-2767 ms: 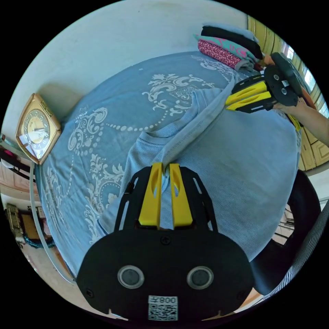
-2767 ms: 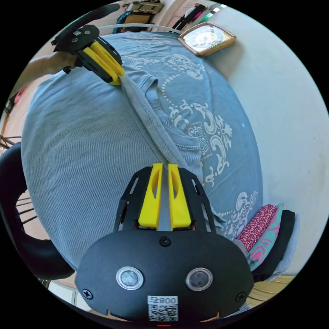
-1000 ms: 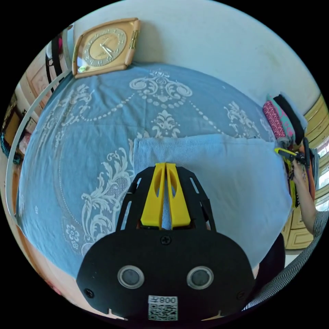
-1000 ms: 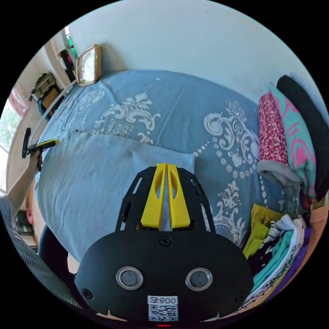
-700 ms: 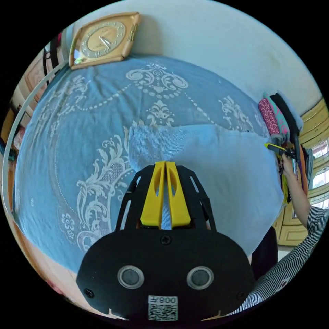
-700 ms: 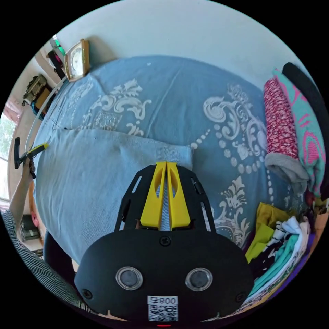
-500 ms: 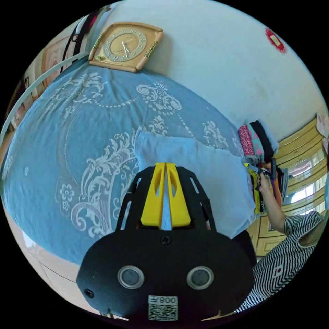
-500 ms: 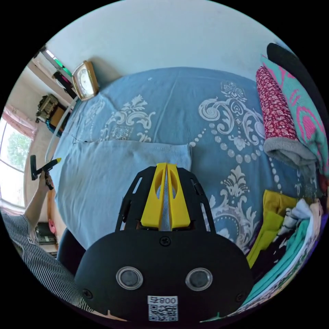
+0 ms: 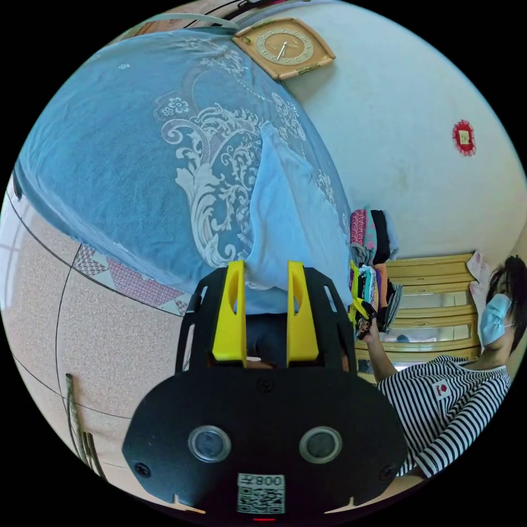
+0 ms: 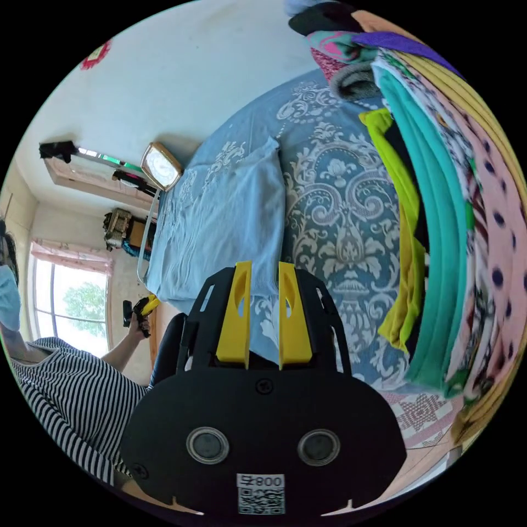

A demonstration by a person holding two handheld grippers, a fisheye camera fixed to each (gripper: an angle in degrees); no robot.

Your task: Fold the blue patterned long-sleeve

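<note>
- The left hand-held gripper [image 9: 266, 267] has its two yellow jaws spread apart with nothing between them; the hanging edge of the garment and bedcover shows through the gap, and the jaws touch neither.
- The right hand-held gripper [image 10: 263, 268] also has its jaws parted, by a narrower gap, and it holds nothing.
- In the left gripper view the right hand-held gripper appears small, held in the person's hand [image 9: 363, 325] beside the bed's far end; from there its jaw state cannot be told.
- In the right gripper view the left hand-held gripper appears small in the person's other hand [image 10: 138, 317], off the near edge of the bed.
- The blue long-sleeve [image 9: 285, 219] lies folded flat on the bed [image 9: 110, 143], on top of a blue bedcover with white scroll ornament, its near edge at the side of the mattress.
- A stack of folded clothes [image 10: 439, 219] stands beside the garment at the right end of the bed.
- A gold-framed clock [image 9: 282, 48] leans against the wall at the other end.
- A printed code label sits on each gripper's black body; its characters are left unread.
- A small red sticker [image 9: 464, 137] is on the wall, its writing too small to make out.
</note>
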